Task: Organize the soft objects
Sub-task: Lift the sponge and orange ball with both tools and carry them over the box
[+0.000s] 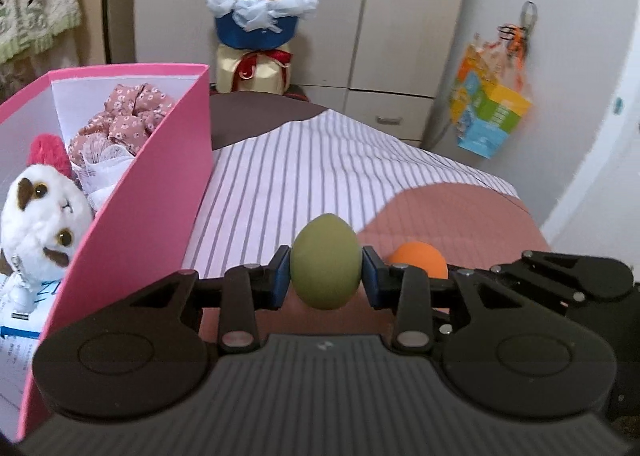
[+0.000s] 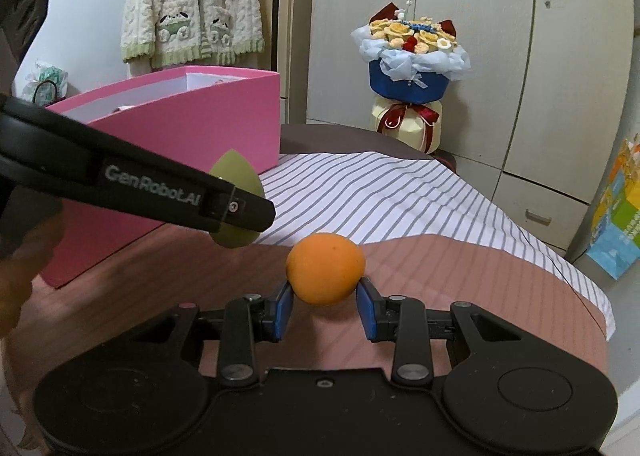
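My left gripper (image 1: 325,276) is shut on a green egg-shaped sponge (image 1: 325,261) and holds it above the bed, right of the pink box (image 1: 160,192). The same green sponge (image 2: 236,176) shows in the right wrist view behind the left gripper's finger (image 2: 224,204). My right gripper (image 2: 324,306) is shut on an orange egg-shaped sponge (image 2: 325,269), which also shows in the left wrist view (image 1: 418,259). The pink box (image 2: 192,128) holds a white plush toy (image 1: 40,216) and a floral fabric scrunchie (image 1: 128,112).
The bed has a striped sheet (image 1: 312,168) and a pink cover (image 2: 440,288). A flower bouquet (image 1: 258,12) stands at the far end, before white wardrobes (image 2: 480,56). A colourful bag (image 1: 488,112) hangs on the right. A fluffy robe (image 2: 192,4) hangs on the wall.
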Motion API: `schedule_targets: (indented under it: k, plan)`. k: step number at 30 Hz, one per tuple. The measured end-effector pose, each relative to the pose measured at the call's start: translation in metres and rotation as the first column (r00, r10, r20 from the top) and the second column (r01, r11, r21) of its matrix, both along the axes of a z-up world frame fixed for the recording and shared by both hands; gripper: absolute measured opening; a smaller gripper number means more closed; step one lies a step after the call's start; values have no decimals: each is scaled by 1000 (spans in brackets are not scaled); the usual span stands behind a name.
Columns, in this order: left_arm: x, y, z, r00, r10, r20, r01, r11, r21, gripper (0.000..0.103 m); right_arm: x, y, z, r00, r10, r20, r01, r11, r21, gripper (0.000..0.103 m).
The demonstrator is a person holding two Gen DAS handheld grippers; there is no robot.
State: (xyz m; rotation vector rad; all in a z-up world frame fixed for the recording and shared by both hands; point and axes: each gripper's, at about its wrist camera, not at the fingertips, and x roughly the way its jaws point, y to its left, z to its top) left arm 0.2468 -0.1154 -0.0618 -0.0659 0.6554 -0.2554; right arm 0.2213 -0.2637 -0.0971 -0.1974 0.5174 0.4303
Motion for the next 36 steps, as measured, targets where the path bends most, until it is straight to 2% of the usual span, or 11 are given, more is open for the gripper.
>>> schedule_targets:
  k: [7, 9, 17, 20, 25, 36]
  plan:
    - [-34, 12, 7, 998, -66, -1, 66, 997, 25, 36, -35, -1, 5, 1000, -19, -21, 19, 1000, -3, 39]
    - [-43, 11, 4, 998, -67, -2, 67, 996, 58, 36, -44, -1, 5, 999, -23, -41, 23, 1000, 5, 39]
    - [-76, 22, 1, 994, -98, -43, 100, 994, 38, 36, -81, 3, 9, 998, -42, -54, 44, 999, 23, 39]
    - [-85, 30, 0, 992, -109, -70, 112, 993, 36, 36, -95, 8, 12, 998, -53, -45, 53, 999, -1, 39]
    - [-102, 46, -1, 978, -154, -143, 158, 987, 16, 36, -114, 12, 15, 995, -58, -78, 58, 998, -1, 39]
    - [-127, 100, 1, 961, -128, -246, 128, 992, -19, 36, -148, 38, 31, 993, 39, -114, -40, 999, -5, 39]
